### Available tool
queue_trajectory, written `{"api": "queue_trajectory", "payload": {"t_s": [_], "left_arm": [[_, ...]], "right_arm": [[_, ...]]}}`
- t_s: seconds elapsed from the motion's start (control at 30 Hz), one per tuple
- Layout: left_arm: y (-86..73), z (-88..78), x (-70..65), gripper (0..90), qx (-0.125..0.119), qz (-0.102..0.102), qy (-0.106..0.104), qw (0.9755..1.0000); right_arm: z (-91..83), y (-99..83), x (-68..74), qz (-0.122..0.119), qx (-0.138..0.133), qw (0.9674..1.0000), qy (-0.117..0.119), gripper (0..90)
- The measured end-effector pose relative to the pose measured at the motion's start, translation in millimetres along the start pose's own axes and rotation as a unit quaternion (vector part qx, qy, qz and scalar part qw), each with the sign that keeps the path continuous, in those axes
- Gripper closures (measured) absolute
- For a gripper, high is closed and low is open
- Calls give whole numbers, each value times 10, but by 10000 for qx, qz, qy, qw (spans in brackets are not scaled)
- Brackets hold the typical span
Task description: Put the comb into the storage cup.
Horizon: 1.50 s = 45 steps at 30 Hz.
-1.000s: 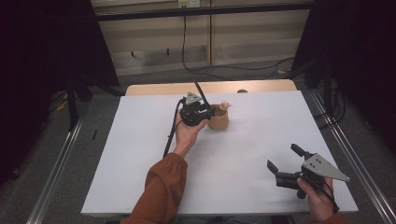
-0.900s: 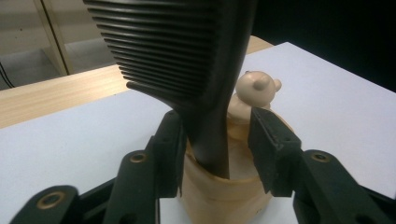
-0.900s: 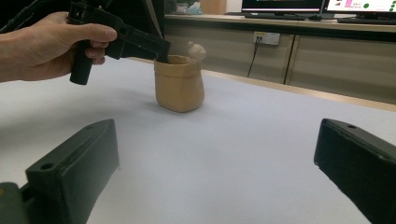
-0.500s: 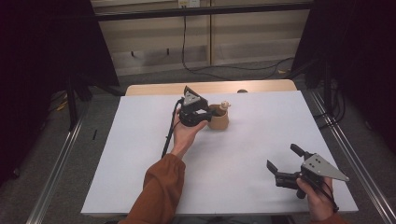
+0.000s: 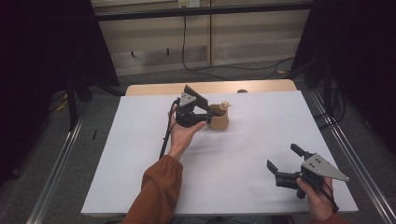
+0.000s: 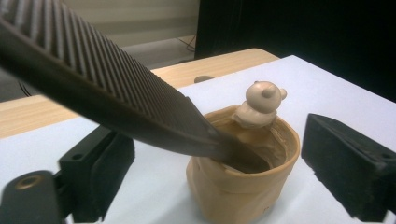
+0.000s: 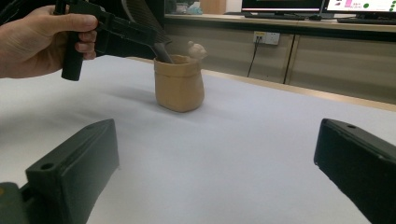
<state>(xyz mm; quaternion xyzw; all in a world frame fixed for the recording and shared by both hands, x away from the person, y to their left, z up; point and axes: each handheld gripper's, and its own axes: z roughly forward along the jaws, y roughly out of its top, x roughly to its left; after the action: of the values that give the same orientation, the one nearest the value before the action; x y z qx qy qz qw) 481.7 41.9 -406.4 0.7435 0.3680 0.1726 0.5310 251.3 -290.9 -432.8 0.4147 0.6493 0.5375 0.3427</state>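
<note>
A tan bag-shaped cup (image 5: 219, 122) with a small bear figure (image 5: 224, 105) on its rim stands at the middle back of the white table. A black comb (image 6: 116, 93) leans out of it, its thin end down inside the cup (image 6: 243, 182). My left gripper (image 5: 205, 116) sits just left of the cup. Its jaws have just been opening and now stand wide apart. The comb slants up between them, above the left jaw, and neither pad touches it. My right gripper (image 5: 285, 158) rests open and holds nothing at the front right, facing the cup (image 7: 180, 84).
A wooden strip (image 5: 154, 88) edges the far side of the white table top (image 5: 243, 177). Metal rails (image 5: 345, 154) run along both sides. Cables lie on the floor behind. A bare stretch of table top separates the right gripper from the cup.
The left gripper has tilted back from over the cup and opened its jaws. The comb now leans in the cup on its own. The right hand has not moved.
</note>
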Motion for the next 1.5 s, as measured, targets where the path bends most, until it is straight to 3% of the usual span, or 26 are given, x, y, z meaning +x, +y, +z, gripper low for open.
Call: {"api": "queue_trajectory", "payload": {"t_s": [0.4, 0.6, 0.87, 0.93, 0.97, 1.13, 1.2, 1.27, 1.33, 1.4, 1.5], "left_arm": [[-37, -144, 73, 25, -151, -183, 46, 9997], [23, -241, 45, 26, -286, -23, 110, 9995], [15, -348, 73, 26, -484, -20, 148, 9987], [-8, -371, 75, 30, -645, -21, 193, 9977], [-12, -387, 79, 31, -651, 61, 226, 9976], [-23, -465, 67, 34, -720, 20, 258, 9971], [-23, -507, 61, 33, -768, 45, 251, 9967], [-27, -546, 46, 32, -838, 80, 113, 9964], [-35, -589, 36, 31, -826, 165, 229, 9962], [-37, -635, 32, 29, -845, 14, 137, 9963], [-48, -712, 6, 27, -936, 76, 191, 9954]], "right_arm": [[-5, 0, -7, -13, 10, 10000, -41, 0], [7, -2, -10, -25, 0, 10000, -59, 0], [7, -3, -22, 1, 0, 10000, -84, 0], [14, -4, -22, 0, -4, 10000, -82, 0], [17, -5, -21, -5, 0, 10000, -81, 0], [15, -3, -17, -18, 8, 10000, -91, 0], [14, -3, -19, -3, -5, 10000, -94, 0], [9, -1, -18, -19, 2, 9999, -100, 0], [-2, 0, -13, -18, 4, 9999, -118, 0], [-13, 0, -9, -17, -12, 9999, -124, 0], [-18, 1, -7, -8, -30, 9999, -126, 0]]}}
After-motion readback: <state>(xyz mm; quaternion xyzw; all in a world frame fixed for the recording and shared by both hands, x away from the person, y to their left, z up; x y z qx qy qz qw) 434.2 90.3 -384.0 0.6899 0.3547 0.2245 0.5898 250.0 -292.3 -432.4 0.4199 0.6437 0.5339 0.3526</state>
